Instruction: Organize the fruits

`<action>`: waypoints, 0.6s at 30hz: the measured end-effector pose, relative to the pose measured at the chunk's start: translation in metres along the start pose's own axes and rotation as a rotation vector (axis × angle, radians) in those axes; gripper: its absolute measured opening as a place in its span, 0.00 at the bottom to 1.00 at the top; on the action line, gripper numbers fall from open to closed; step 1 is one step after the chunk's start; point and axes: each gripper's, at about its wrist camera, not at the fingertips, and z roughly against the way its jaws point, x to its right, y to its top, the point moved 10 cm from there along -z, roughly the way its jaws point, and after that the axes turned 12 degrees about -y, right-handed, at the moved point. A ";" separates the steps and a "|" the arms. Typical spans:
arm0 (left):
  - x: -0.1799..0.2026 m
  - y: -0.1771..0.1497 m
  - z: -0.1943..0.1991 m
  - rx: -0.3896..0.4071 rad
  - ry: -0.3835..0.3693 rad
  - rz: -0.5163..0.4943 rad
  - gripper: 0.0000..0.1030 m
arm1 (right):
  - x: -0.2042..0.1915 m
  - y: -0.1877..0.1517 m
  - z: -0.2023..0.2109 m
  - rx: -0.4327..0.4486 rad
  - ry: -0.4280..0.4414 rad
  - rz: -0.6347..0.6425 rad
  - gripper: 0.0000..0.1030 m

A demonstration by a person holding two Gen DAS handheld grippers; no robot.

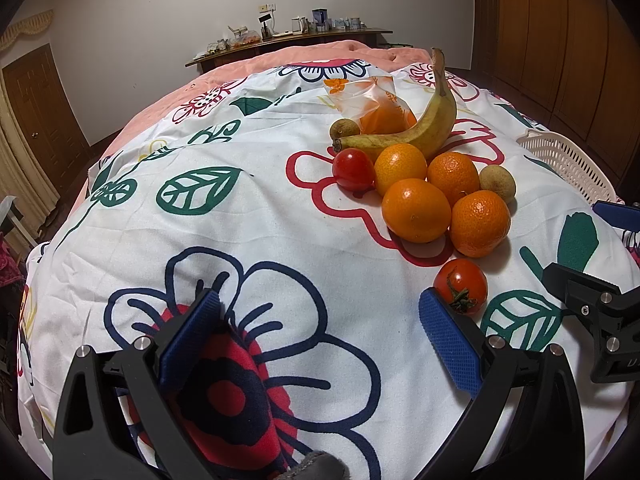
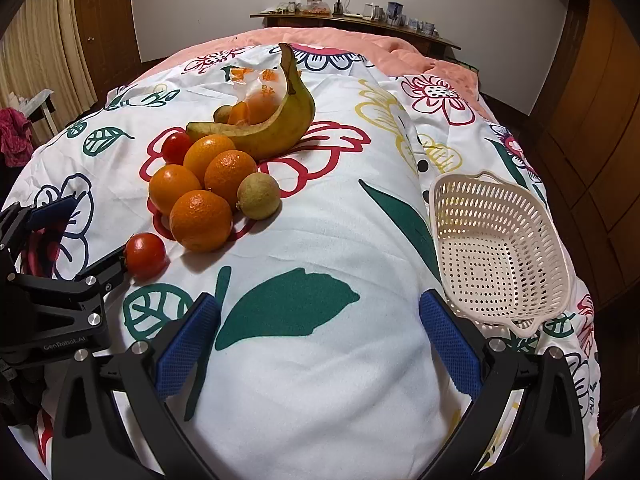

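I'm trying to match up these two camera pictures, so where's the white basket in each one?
Left wrist view: white basket at the right edge, only partly in frame.
Right wrist view: white basket whole, lower right, empty, on the floral cloth.
Shared landmark: the banana behind the oranges.

1. In the left wrist view, we see only a corner of the basket [image 1: 568, 160]; the frame's right edge cuts off the rest.
2. The banana [image 1: 420, 128] hides part of the plastic bag [image 1: 368, 96], and we cannot tell how many fruits it holds.
3. The items on the far shelf [image 2: 360, 20] are too small to identify.
4. The left gripper [image 2: 80, 236] is cut by the right wrist frame's left edge.
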 end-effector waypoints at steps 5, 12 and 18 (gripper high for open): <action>0.000 0.000 0.000 0.000 0.000 0.000 0.98 | -0.001 0.001 0.000 0.002 -0.006 0.004 0.95; 0.000 0.000 0.000 0.001 0.000 0.000 0.98 | 0.000 0.001 0.000 0.002 -0.007 0.005 0.95; 0.000 0.000 0.000 0.001 -0.001 0.001 0.98 | -0.001 0.001 -0.002 -0.023 0.003 0.014 0.95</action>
